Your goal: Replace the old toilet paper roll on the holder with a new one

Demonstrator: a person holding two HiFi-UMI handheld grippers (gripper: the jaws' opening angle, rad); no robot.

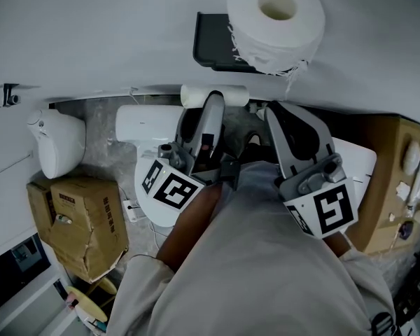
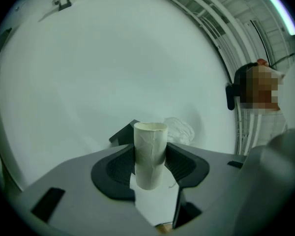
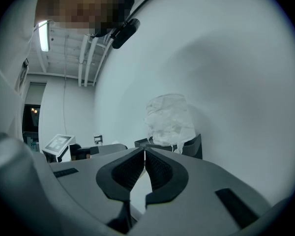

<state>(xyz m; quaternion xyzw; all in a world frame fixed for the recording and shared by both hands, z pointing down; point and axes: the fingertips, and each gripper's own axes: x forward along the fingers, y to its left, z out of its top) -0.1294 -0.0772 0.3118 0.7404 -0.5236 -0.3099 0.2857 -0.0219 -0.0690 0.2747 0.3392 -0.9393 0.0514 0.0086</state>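
Toilet paper roll [image 1: 276,23] on dark holder [image 1: 208,42] at 12 o'clock, left tongs [image 1: 211,107] grasping bare cardboard tube [image 2: 150,146], right tongs [image 3: 144,155] clenched, empty.

White paper, grey tools, brown boxes

The toilet paper roll [image 1: 276,19] is white against a pale wall [image 1: 91,26]; its holder [image 1: 211,44] is black. The cardboard tube [image 2: 150,154] is off-white. The left gripper [image 2: 150,149] and right gripper [image 3: 144,154] are grey with black ribbed pads [image 3: 160,171], and their cubes [image 1: 169,185] bear black-and-white square markers. The boxes [image 1: 84,222] are brown and the floor [image 1: 98,121] is mottled grey.
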